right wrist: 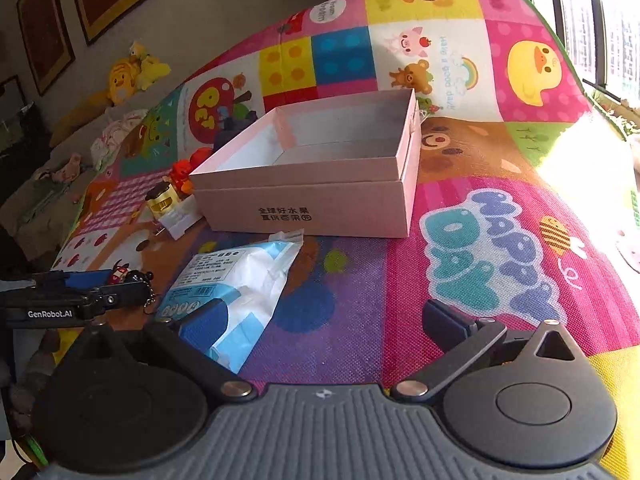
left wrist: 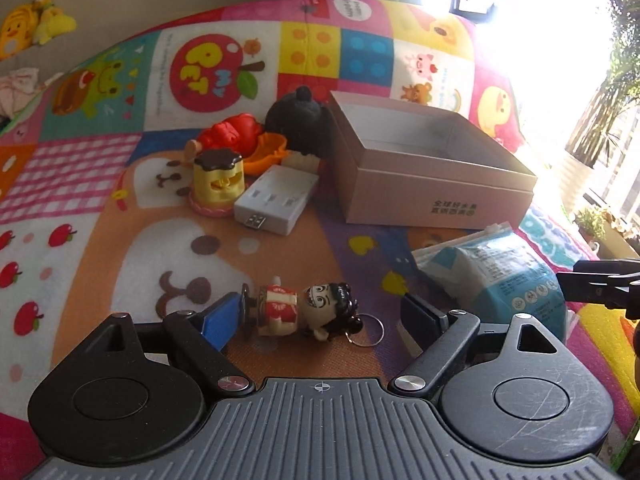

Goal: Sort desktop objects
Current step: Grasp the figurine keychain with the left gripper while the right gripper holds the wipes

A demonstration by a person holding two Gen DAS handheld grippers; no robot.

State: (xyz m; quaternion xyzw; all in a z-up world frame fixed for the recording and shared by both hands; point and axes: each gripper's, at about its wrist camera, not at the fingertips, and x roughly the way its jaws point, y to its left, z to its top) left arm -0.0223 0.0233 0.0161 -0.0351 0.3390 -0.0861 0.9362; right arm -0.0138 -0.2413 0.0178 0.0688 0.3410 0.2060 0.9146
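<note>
Pick-up step: left gripper (left wrist: 316, 320), jaws spread, straddles the figurine keychain (left wrist: 304, 312) near the empty cardboard box (left wrist: 436, 196); next, close and lift; right gripper (right wrist: 324, 322) spread, empty

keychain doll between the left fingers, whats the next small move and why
Probably close the left gripper on the keychain doll. It lies on the mat between the open jaws, one blue pad beside its base, the other apart from its head, and the box is empty.

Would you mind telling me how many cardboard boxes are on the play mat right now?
1. The open pink cardboard box sits mid-mat, right of the toy pile and behind the blue-and-white packet. Nothing shows inside.
</note>
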